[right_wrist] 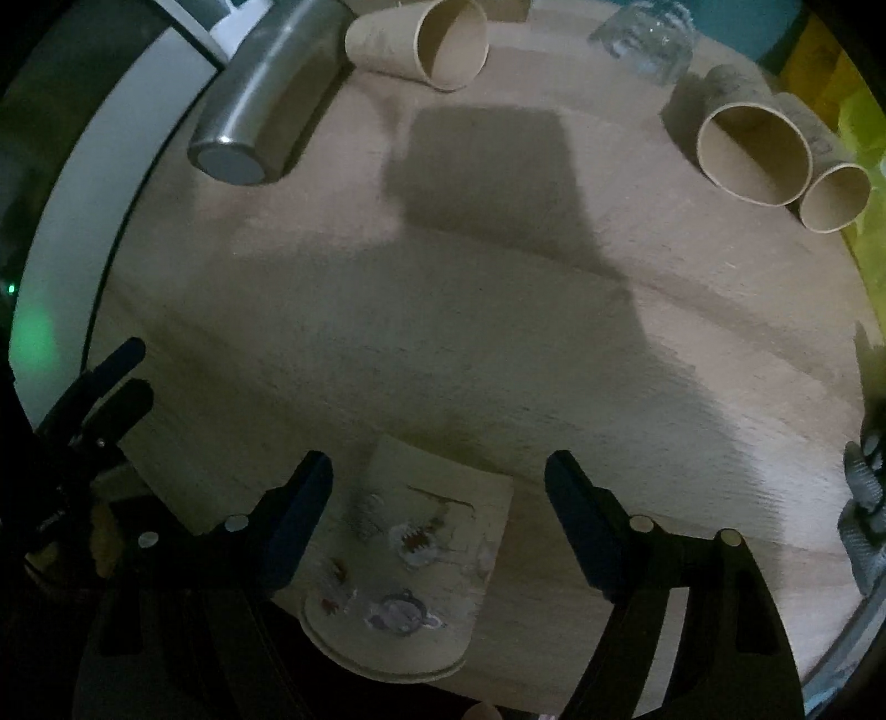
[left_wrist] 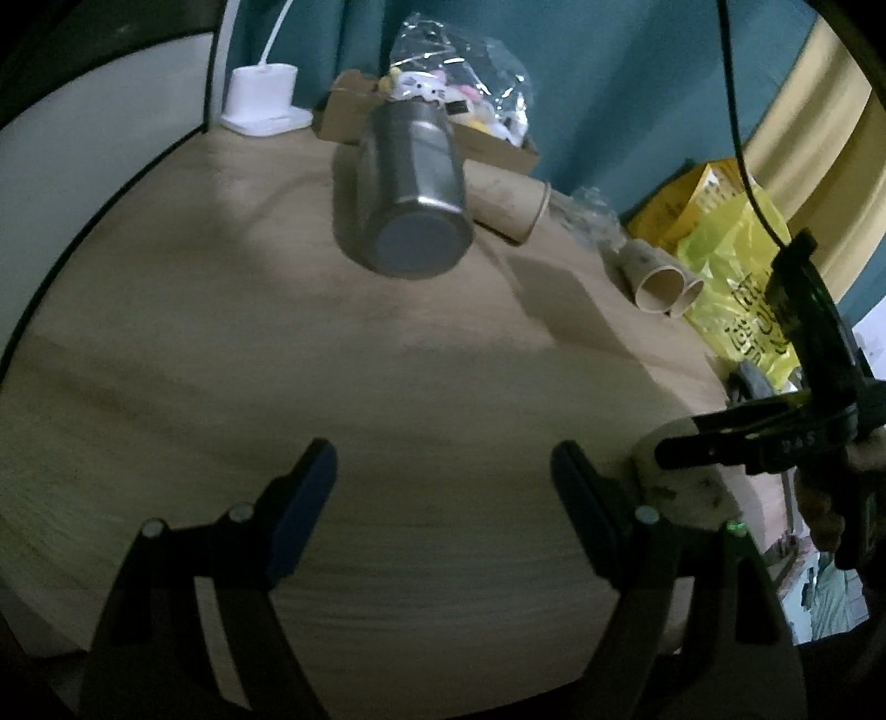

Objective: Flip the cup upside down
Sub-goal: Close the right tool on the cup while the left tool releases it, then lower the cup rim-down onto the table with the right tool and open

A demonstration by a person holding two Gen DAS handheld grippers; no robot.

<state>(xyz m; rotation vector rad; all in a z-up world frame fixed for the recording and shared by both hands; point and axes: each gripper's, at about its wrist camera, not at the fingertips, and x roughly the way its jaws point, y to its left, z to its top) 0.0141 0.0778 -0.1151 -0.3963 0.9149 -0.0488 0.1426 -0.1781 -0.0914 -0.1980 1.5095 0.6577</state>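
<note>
Your right tool is spread wide open, and the printed paper cup lies on its side on the wooden worktop directly between the two fingers, touching neither. Its rim points back toward you and its base points away, ahead of the tool. Small cartoon prints show on its upper side.

Your left tool is also wide open and holds nothing, with only bare worktop between its fingers. To its right, the right tool shows from the side, with part of the pale cup beneath it.

Far ahead of the left tool, a steel tumbler lies on its side with its flat base facing you. Just right of it lies a plain brown paper cup. Further right, two more brown cups lie side by side with their mouths facing you, next to a yellow plastic bag. A clear glass stands far ahead of the right tool.
</note>
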